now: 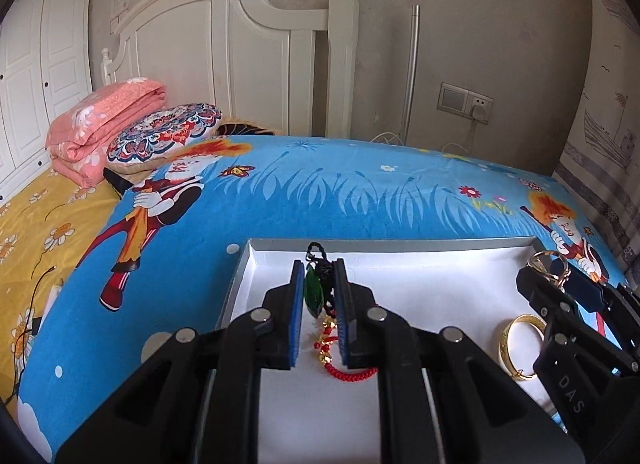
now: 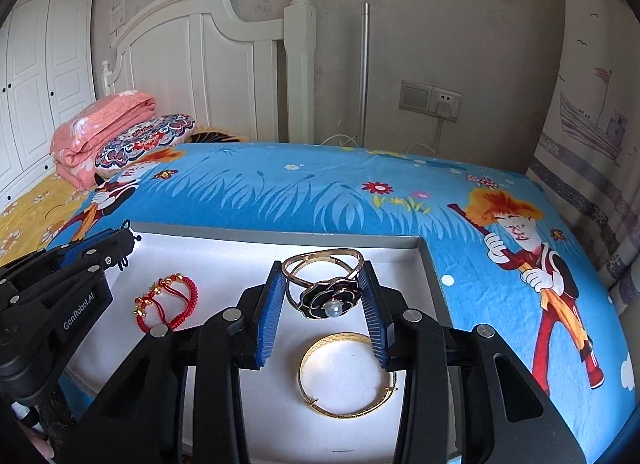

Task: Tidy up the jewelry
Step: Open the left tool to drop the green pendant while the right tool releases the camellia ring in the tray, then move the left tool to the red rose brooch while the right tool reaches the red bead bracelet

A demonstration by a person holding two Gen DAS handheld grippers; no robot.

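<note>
Left gripper (image 1: 319,292) is pinched narrow on a black cord carrying a green leaf-shaped pendant (image 1: 313,293); the pendant hangs between the blue pads, long axis running along the fingers. Right gripper (image 2: 323,296), jaws part-way apart, clamps a thin gold-wire bangle with a black enamel flower and pearl centre (image 2: 325,284); the bangle's loop spans from pad to pad, flower facing the camera.

Both pieces are held above a shallow white cardboard tray with grey rim (image 2: 224,230), which lies on a bright blue cartoon-print blanket (image 2: 280,192).

On the tray floor:
- red braided cord bracelet with gold beads (image 2: 166,300), lower left of the right wrist view, under the left gripper's tips in the left wrist view.
- plain gold bangle (image 2: 348,374), bottom centre of the right wrist view, directly beneath the right gripper.

Key relation: each carried item sits over a piece already laid down. Free tray floor lies toward the upper centre, between the two grippers. My judgement: set-down needs each hand to shift toward that gap, or the pendant cord may tangle with the red bracelet.
</note>
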